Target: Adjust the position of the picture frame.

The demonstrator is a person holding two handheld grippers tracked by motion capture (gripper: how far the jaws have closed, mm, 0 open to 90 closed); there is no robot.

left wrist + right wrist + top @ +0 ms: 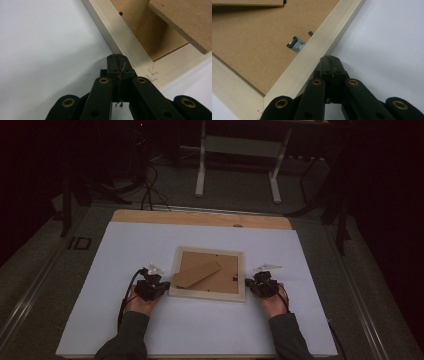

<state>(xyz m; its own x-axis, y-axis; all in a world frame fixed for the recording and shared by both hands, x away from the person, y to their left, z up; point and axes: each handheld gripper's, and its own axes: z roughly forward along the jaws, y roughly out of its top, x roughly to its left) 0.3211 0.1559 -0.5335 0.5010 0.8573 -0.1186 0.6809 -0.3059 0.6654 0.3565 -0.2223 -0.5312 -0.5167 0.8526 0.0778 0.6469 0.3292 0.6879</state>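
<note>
The picture frame (207,292) lies back-up at the middle of the white table (125,250), its brown stand flap (196,274) resting across the backing board. My left gripper (159,286) touches the frame's left edge, my right gripper (249,284) its right edge, both with jaws pressed together and holding nothing. I judge the work barely begun: the metal tab (296,44) is unturned and the backing is in place.

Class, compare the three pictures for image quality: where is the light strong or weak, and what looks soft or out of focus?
High view: dim; room around the table nearly black, picture frame readable but grainy. Left gripper view: bright, even light; the left tongs sharp, the raised stand slightly soft. Right gripper view: bright; right tongs and metal clip sharp, faint shadow beside the tongs.
</note>
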